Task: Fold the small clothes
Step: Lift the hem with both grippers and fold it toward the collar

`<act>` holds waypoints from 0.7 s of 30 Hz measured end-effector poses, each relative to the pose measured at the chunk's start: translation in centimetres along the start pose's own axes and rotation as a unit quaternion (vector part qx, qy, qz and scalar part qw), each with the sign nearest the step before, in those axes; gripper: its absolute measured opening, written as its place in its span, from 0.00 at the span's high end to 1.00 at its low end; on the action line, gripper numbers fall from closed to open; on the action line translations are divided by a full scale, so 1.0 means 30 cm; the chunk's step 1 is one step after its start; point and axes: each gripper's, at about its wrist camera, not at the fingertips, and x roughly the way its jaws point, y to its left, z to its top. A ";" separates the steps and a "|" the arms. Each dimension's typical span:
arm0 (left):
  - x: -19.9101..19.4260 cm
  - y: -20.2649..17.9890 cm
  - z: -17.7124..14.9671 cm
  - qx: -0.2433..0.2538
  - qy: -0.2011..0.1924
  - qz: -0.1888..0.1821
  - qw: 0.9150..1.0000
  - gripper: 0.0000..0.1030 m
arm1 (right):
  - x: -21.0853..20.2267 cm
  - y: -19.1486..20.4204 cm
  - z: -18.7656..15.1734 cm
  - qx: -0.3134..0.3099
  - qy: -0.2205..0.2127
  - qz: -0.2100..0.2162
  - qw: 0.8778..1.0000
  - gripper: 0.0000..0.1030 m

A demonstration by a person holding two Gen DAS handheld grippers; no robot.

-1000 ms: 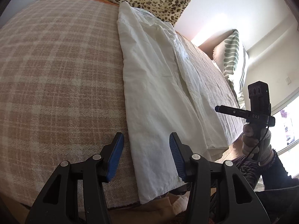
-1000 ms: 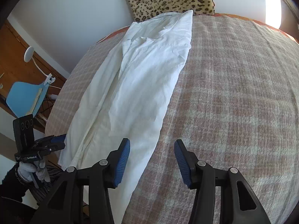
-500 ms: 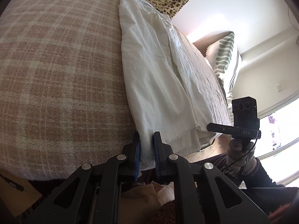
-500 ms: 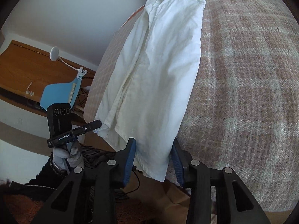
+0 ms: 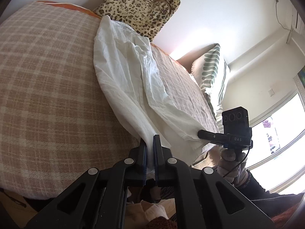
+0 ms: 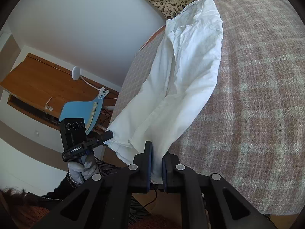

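Note:
A white garment [image 5: 131,76] lies lengthwise on a plaid-covered bed [image 5: 47,87], folded into a long strip; it also shows in the right wrist view [image 6: 186,80]. My left gripper [image 5: 149,143] is shut on the garment's near left corner and lifts it off the bed. My right gripper [image 6: 156,148] is shut on the near right corner, also raised. Each gripper shows in the other's view: the right one [image 5: 202,133] and the left one [image 6: 109,134], both at the hem.
A leopard-print bag [image 5: 141,5] stands at the far end of the bed. A green-striped pillow [image 5: 213,76] lies at the right. A blue chair [image 6: 80,114], a lamp [image 6: 76,72] and a wooden cabinet stand left of the bed.
Both grippers moved in from open positions, shut on the near hem corners, and lifted the hem off the bed edge.

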 end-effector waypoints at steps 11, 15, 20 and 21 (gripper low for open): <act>0.043 -0.050 0.188 0.018 -0.046 0.005 0.999 0.96 | -0.041 0.020 0.192 0.001 -0.035 0.008 0.999 0.93; 0.085 -0.009 0.274 0.005 -0.052 0.022 0.998 0.96 | -0.031 -0.013 0.292 0.017 -0.042 0.005 0.999 0.93; 0.145 0.036 0.364 0.000 -0.050 0.046 0.998 0.96 | -0.005 -0.069 0.413 0.040 -0.048 -0.009 0.998 0.93; 0.159 0.048 0.381 -0.001 -0.049 0.051 0.997 0.96 | 0.004 -0.083 0.435 0.045 -0.048 -0.012 0.998 0.93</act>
